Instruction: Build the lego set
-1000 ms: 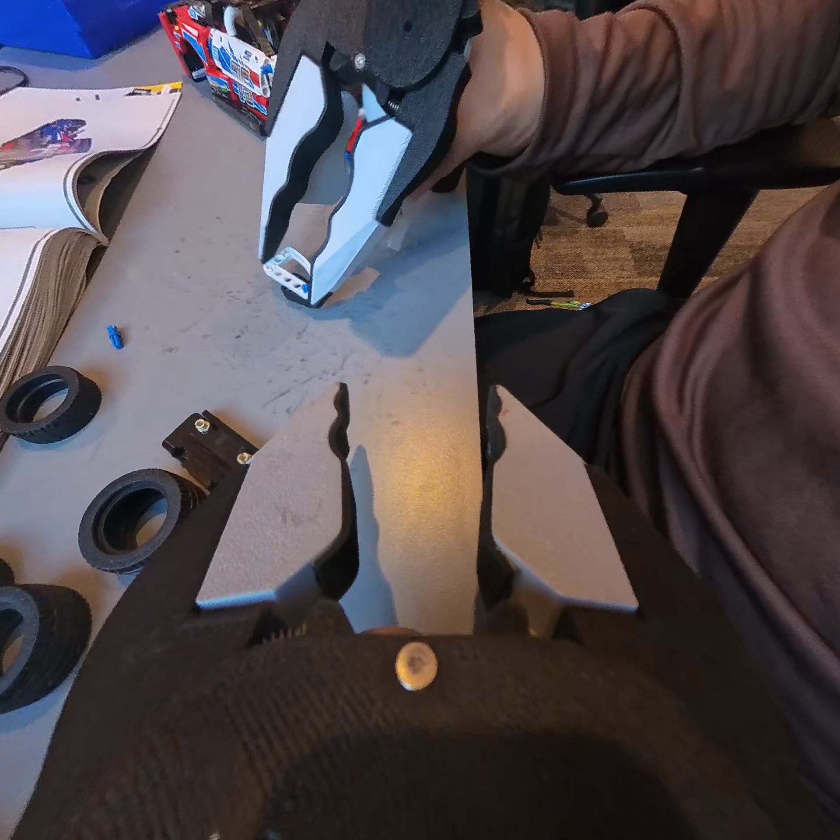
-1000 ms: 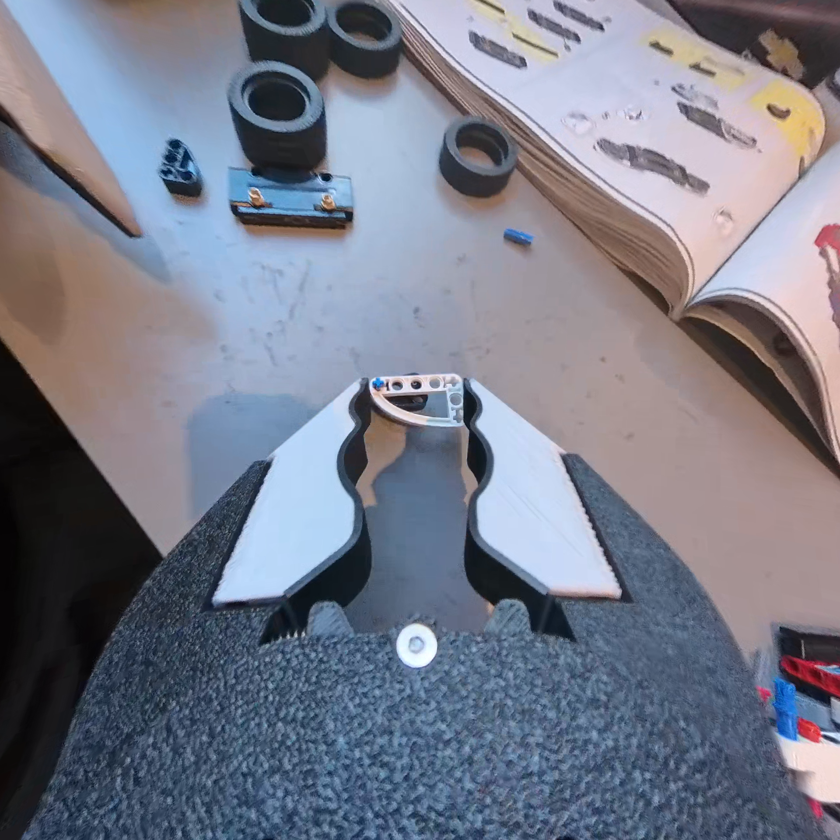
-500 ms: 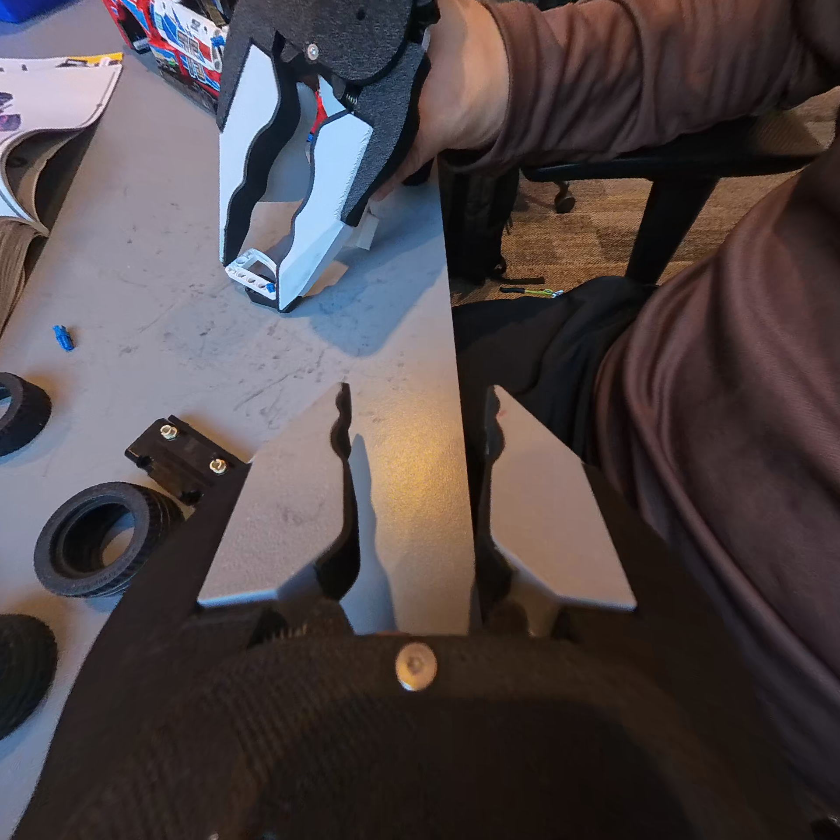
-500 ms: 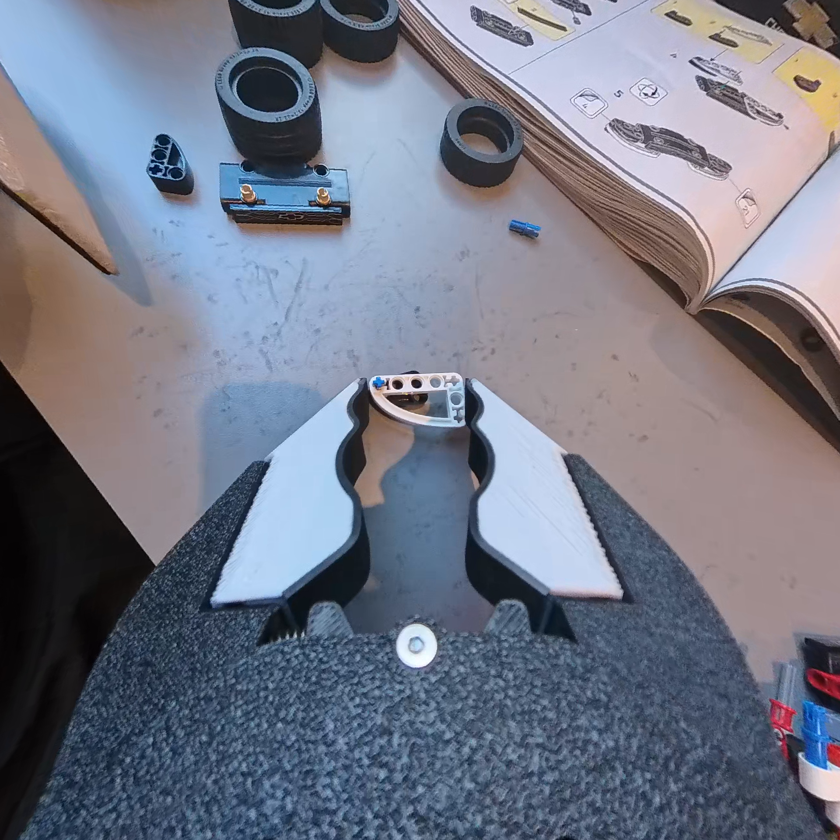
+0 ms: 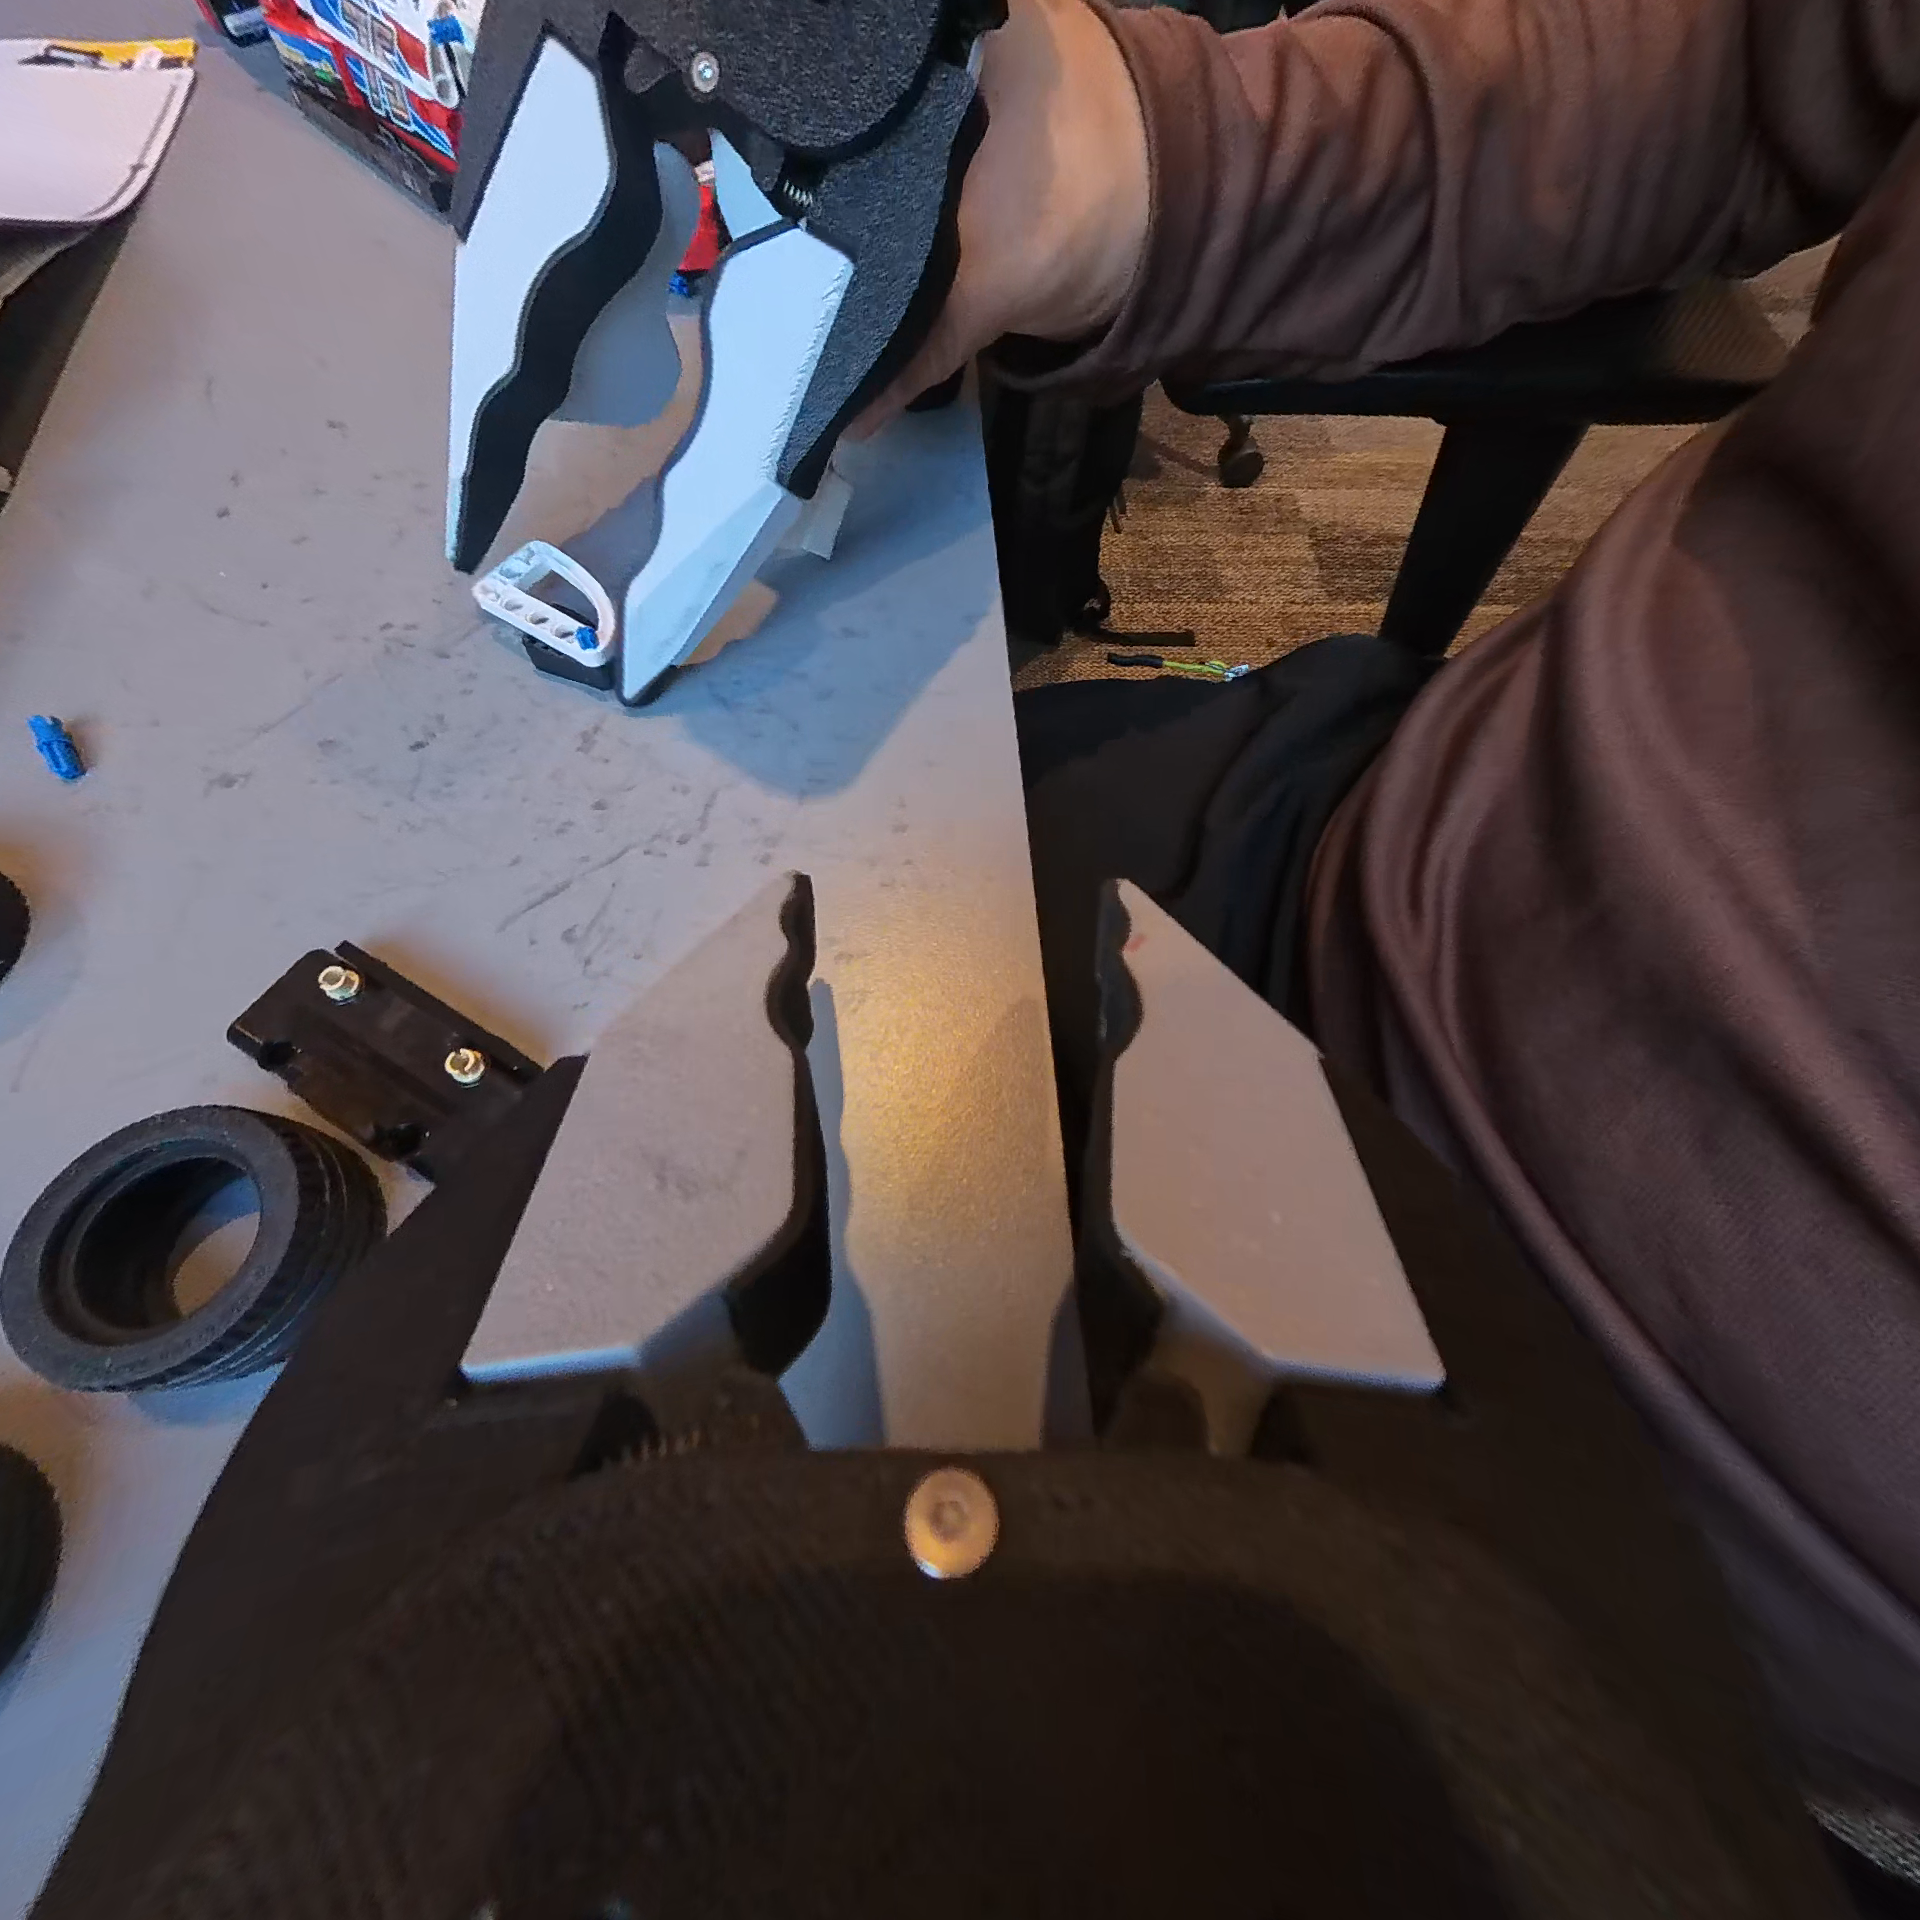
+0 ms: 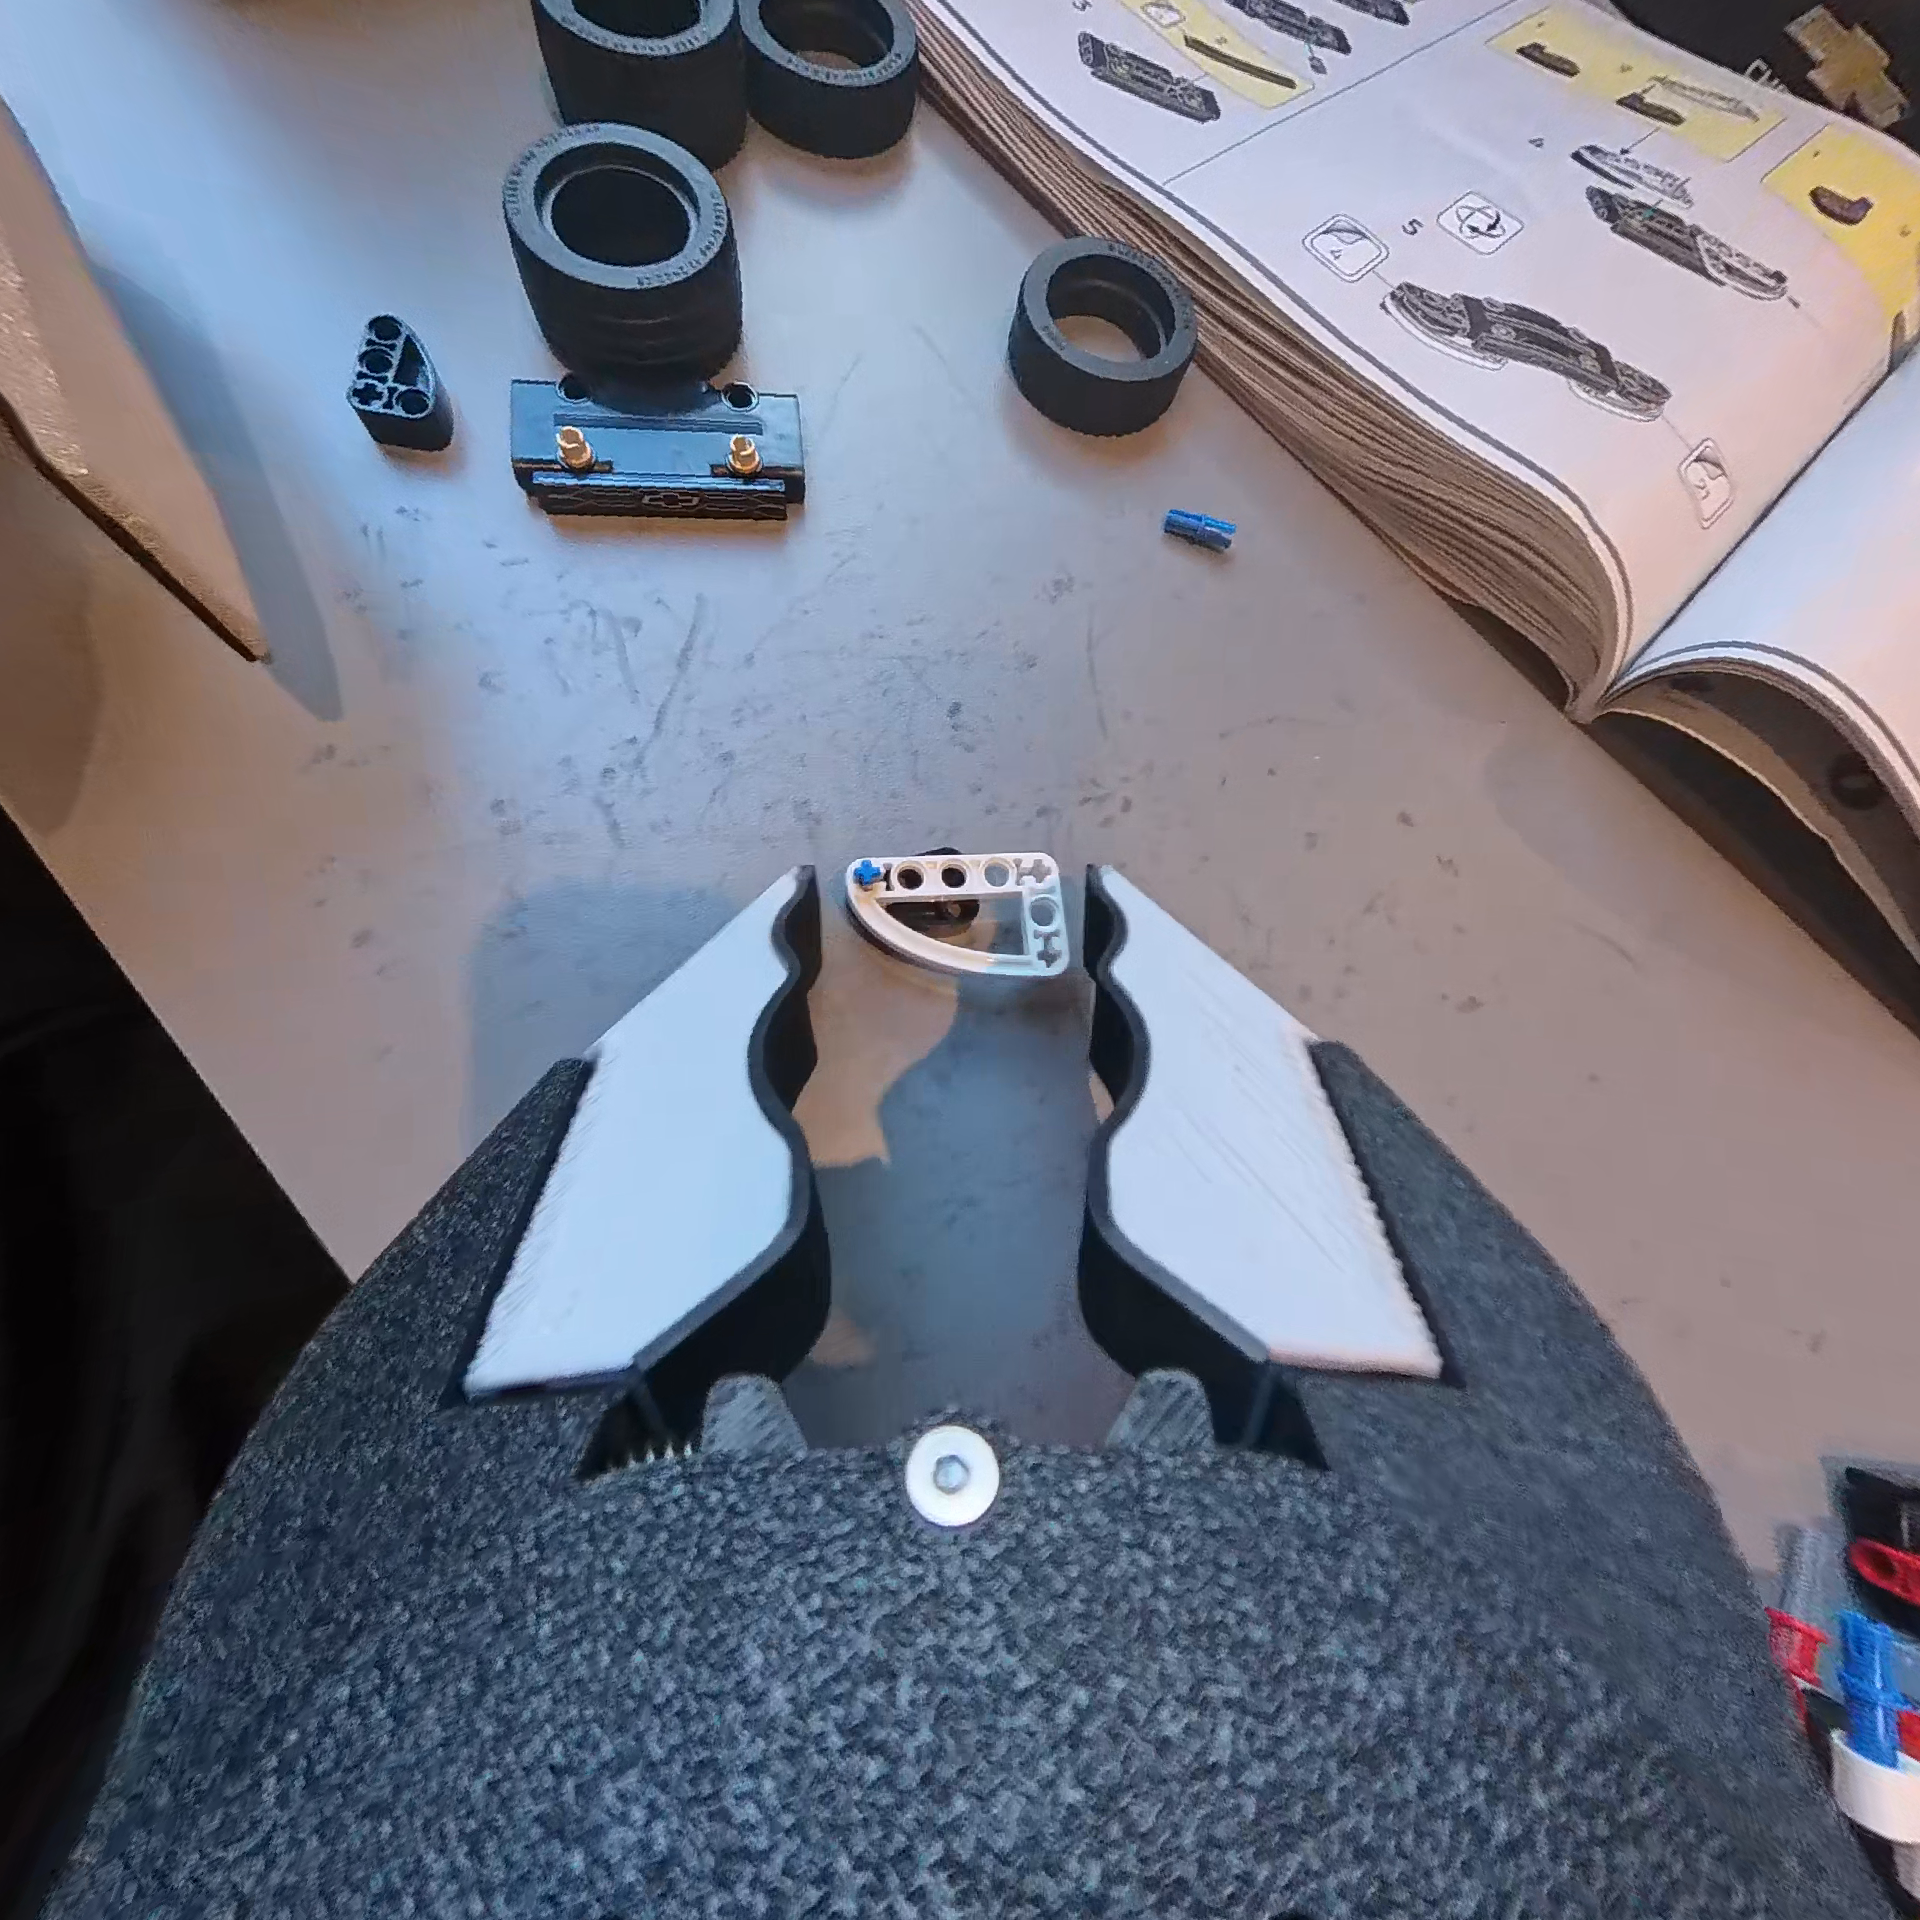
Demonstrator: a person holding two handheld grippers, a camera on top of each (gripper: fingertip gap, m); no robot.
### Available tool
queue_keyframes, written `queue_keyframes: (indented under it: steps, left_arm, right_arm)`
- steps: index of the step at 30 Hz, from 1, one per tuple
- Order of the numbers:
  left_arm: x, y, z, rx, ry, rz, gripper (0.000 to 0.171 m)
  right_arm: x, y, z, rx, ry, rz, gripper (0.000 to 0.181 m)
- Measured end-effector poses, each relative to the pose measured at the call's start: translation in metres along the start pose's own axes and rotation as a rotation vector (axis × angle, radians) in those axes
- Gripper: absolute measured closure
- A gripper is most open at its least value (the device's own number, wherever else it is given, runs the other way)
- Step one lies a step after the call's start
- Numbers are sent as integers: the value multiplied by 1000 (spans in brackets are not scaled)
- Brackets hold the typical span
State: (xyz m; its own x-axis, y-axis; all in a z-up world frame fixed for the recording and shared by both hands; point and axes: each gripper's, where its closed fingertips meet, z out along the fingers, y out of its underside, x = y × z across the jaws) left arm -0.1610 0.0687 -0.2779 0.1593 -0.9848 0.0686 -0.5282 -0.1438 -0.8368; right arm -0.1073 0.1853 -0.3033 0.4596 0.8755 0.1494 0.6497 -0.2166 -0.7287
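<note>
two grippers are in my hands. my right gripper (image 6: 951, 914) is spread apart now, and the white curved lego piece (image 6: 961, 914) sits on the grey table (image 6: 727, 707) between its tips, with a small gap on each side. that piece is in the middle of the right wrist picture. it has a row of holes, a tiny blue pin at its left end, and something black under it.

my left gripper (image 5: 956, 904) is spread apart too and holds nothing. its tips hang over the table edge in the middle of the left wrist picture, with my brown sleeve (image 5: 1455, 187) at the upper right.

in the upper left of the right wrist picture i see black tyres (image 6: 623, 260), a small black lego piece (image 6: 400, 384), and a black block with two gold pegs (image 6: 657, 457). one loose blue pin (image 6: 1198, 525) lies right of the block. the open instruction book (image 6: 1507, 260) fills the upper right. some red, white and blue lego bits (image 6: 1860, 1683) peek in at the lower right.
</note>
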Motion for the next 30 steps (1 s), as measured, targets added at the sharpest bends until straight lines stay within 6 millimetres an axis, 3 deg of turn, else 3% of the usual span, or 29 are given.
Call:
queue_keyframes:
  steps: [10,20,26,28,30]
  left_arm:
    - [-6,-5,-4,44,-7,-46,122]
    - [-18,-10,-2,65,-45,-88,123]
    - [-20,-28,-1,163,-66,-124,123]
    - [-35,-31,-1,161,-137,-168,131]
    - [-72,-31,-10,80,-321,-245,138]
  right_arm:
    - [-6,-20,-18,169,2,-18,123]
    - [-17,-25,-13,172,-58,-36,125]
    - [-24,-30,-20,217,-87,-38,129]
    - [-22,-30,-21,224,-93,-20,129]
    - [-18,-31,-22,232,-89,6,131]
